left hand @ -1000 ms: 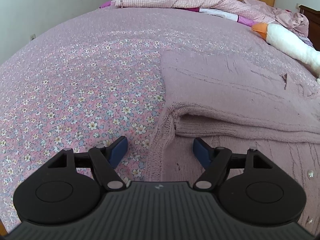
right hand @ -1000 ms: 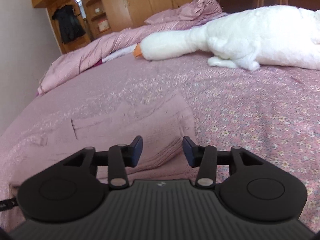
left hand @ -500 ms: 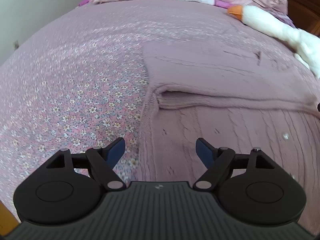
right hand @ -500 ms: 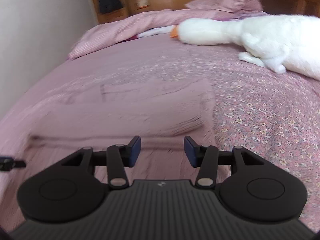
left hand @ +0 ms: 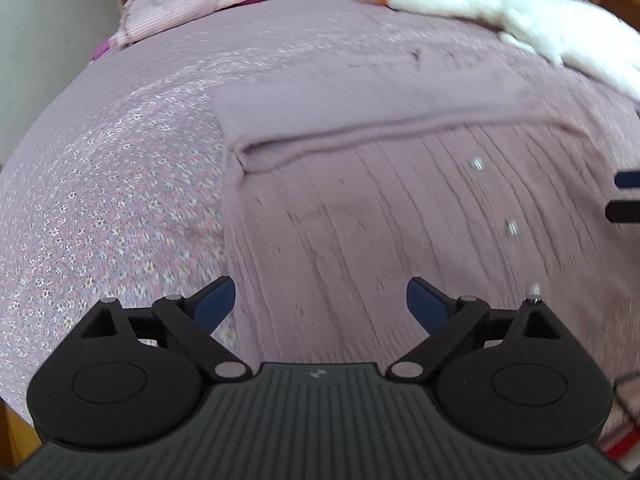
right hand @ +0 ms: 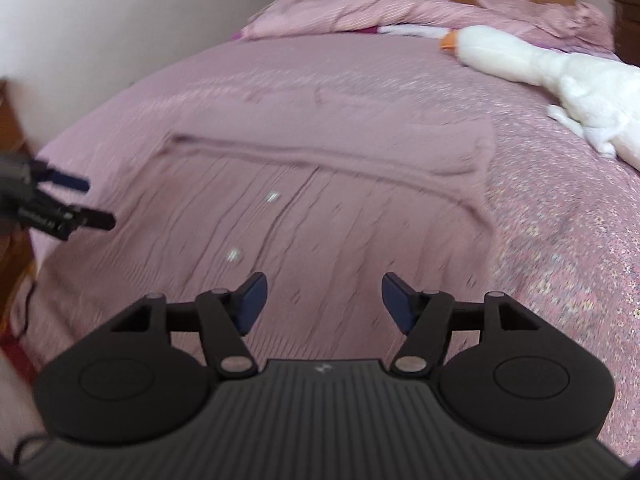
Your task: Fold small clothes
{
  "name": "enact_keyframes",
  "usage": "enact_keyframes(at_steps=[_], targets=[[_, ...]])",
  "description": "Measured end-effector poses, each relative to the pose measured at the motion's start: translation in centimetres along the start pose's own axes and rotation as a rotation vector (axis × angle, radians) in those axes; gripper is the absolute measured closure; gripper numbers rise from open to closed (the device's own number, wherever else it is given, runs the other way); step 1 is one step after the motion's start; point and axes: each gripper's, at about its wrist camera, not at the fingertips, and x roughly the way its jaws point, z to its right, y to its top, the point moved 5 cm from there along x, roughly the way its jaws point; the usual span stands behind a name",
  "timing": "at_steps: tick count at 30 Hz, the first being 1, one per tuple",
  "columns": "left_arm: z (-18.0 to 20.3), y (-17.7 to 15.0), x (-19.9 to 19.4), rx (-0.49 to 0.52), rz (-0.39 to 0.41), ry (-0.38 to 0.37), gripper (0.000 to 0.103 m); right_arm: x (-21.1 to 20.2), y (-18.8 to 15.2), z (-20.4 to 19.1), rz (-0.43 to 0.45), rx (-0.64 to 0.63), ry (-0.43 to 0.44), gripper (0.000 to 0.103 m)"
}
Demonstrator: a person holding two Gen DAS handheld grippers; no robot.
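Both hand-held grippers, left point(left hand: 320, 304) and right point(right hand: 323, 300), pulled back wide and empty; the sweater point(left hand: 380, 208) needs another fold.

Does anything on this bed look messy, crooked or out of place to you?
Nothing much. The pink knitted garment lies flat on the floral bedspread, its top part folded over in a fairly straight band. The crumpled duvet and a plush goose lie further back. Both views are motion-blurred.

A white plush goose point(right hand: 560, 72) lies beside rumpled pink bedding point(right hand: 360, 12).
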Motion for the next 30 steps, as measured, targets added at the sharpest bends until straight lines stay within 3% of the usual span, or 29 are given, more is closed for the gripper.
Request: enact_keyframes(at_steps=[13, 18, 30], targets=[[2.9, -5.2, -1.8, 0.277, -0.048, -0.052, 0.006, -0.8, -4.2, -3.0, -0.182, -0.229, 0.041, 0.037], [4.0, -6.4, -0.7, 0.409, -0.086, -0.010, 0.006, -0.4, -5.6, -3.9, -0.256, -0.359, 0.010, 0.038], [5.0, -5.6, 1.4, 0.441, -0.006, 0.088, 0.008, 1.6, -5.8, -4.7, -0.225, -0.446, -0.102, 0.039]])
